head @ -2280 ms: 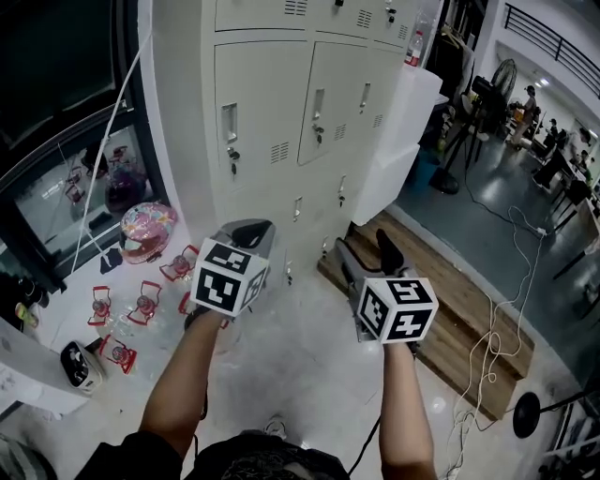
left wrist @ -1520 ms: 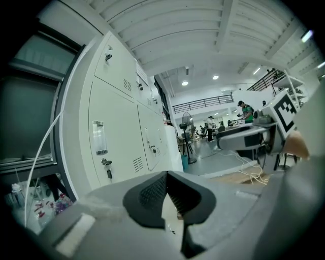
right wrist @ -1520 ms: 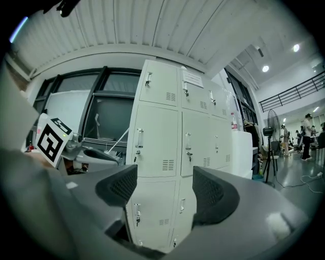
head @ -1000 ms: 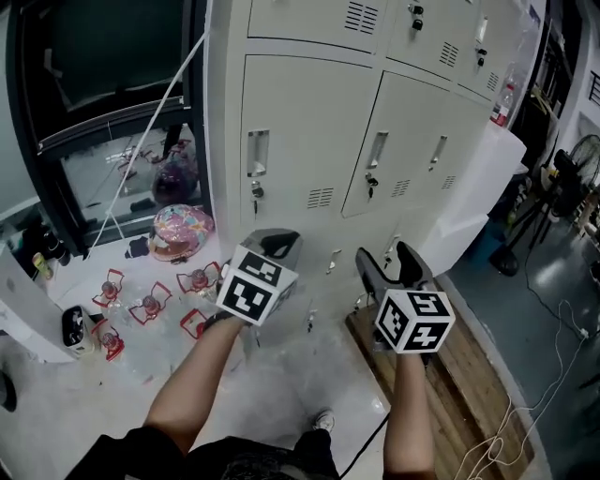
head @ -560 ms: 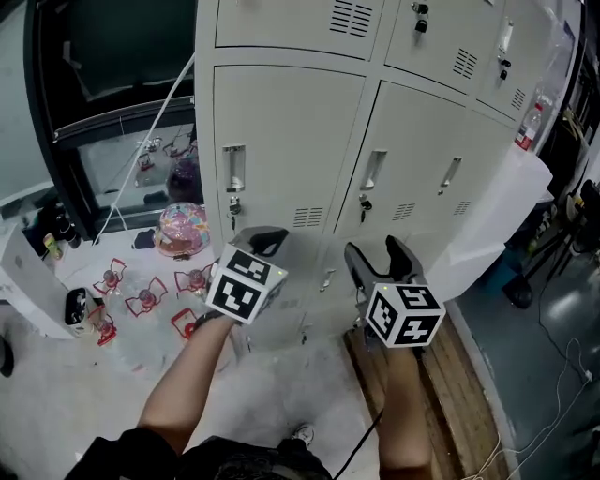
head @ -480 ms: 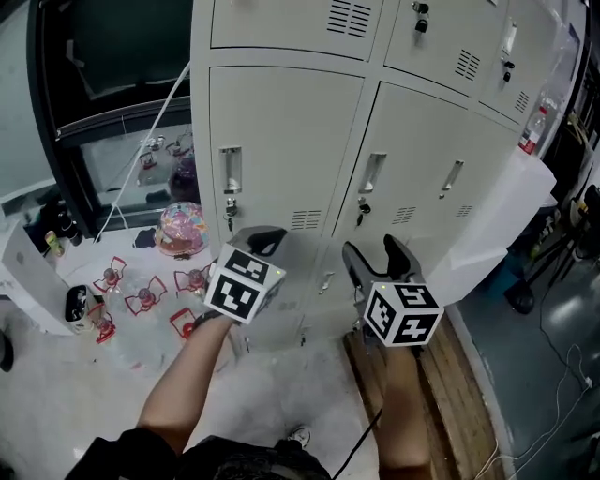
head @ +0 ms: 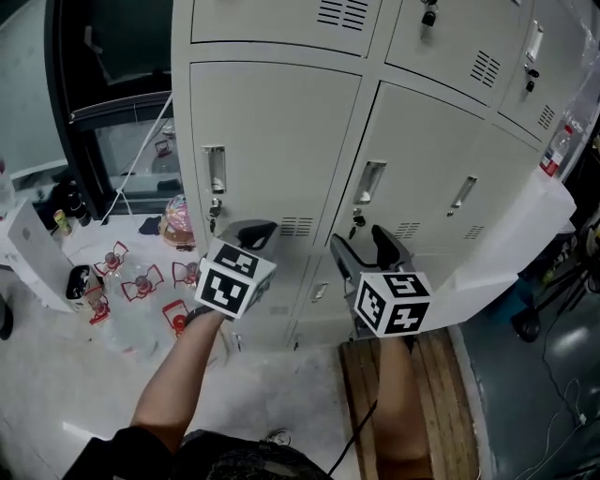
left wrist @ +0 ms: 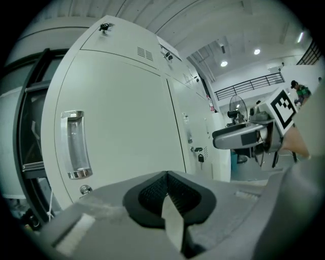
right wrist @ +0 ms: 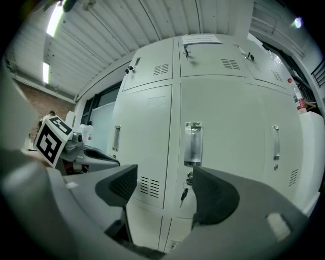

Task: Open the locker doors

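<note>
The lockers (head: 281, 28) fill more of the head view than they did half a second ago, and both grippers have come nearer to them. Every door in view is shut.

The left gripper (head: 251, 230) is held up before the left door (head: 281, 131), below and just right of its recessed handle (head: 215, 171). In the left gripper view that handle (left wrist: 75, 144) stands at far left, and the jaws of the left gripper (left wrist: 166, 177) are closed on each other.

The right gripper (head: 364, 246) is raised before the middle door (head: 422, 141), just under its handle (head: 368, 183). Its jaws stand wide apart. In the right gripper view the gap of the right gripper (right wrist: 165, 190) frames the middle door's handle (right wrist: 193, 143) and the key (right wrist: 185, 194) hanging in the lock beneath it, both lying beyond the jaws.

The pink domed toy (head: 174, 220) on the floor at left was wholly visible before. Now only a sliver of it shows beside the lockers' left edge.
</note>
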{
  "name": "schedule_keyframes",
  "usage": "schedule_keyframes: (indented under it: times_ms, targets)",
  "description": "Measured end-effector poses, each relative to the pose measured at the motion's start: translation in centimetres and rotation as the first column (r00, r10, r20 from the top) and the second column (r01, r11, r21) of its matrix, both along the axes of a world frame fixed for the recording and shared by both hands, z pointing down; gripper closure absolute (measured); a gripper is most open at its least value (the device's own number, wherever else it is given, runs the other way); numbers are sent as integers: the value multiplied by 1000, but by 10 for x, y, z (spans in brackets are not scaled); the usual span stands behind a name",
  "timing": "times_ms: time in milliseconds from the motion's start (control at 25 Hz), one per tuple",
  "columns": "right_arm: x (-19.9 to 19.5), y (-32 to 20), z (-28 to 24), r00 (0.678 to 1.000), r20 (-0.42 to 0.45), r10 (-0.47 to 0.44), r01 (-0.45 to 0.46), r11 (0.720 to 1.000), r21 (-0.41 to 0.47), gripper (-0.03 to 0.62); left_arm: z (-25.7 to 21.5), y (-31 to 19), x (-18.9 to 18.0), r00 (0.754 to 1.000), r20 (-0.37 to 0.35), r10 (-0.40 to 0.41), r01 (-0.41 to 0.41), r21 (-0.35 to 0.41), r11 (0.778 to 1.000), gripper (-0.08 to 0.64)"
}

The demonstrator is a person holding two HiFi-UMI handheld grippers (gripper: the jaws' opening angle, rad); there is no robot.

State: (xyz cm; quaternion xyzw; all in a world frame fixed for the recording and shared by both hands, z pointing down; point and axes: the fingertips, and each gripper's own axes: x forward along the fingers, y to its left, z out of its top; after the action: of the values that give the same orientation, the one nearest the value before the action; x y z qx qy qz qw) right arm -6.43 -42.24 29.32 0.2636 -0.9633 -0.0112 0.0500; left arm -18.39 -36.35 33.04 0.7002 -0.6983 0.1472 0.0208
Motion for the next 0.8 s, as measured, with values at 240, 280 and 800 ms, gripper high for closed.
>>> schedule_keyframes:
  times_ms: [240, 280, 800]
  targets:
    - [-14, -24, -10, 997, 14, -73, 73, 997, 9, 264, -2, -10, -4, 998, 10, -60, 60, 3, 998, 557]
    - [-16, -27, -11, 996, 18, -85, 85, 996, 6, 264, -3, -11, -5, 998, 9, -69, 69, 4, 998, 557]
    - [-45, -56, -23, 982, 31, -186, 185, 983, 11, 265, -5, -10, -23, 982, -9, -186, 187, 26, 982, 557]
